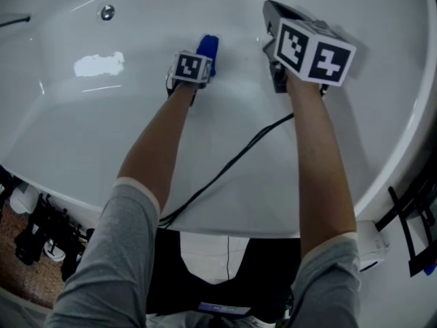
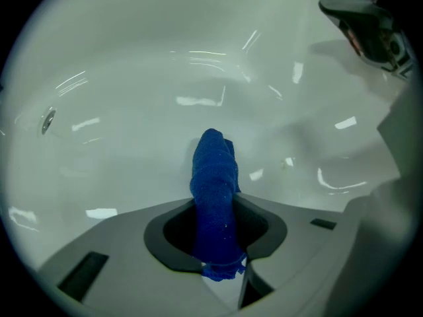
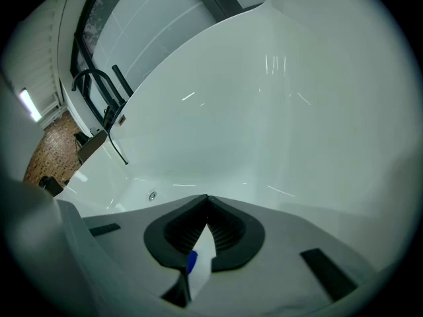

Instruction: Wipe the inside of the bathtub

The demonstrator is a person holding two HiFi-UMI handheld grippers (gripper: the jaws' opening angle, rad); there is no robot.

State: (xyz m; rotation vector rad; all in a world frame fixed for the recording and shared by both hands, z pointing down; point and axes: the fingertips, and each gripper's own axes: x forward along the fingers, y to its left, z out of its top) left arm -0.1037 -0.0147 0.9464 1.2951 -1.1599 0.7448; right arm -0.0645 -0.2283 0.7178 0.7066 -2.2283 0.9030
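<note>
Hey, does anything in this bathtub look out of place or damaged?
Nothing stands out. The bathtub looks clean and unmarked, the blue cloth is clamped in the left gripper, and the right gripper is shut and empty.

A black cable runs slanting from the lower left up to the right. At the left edge there is a brown speckled floor, and on it stand dark things, too unclear to name. A black metal rack stands at the right edge.
</note>
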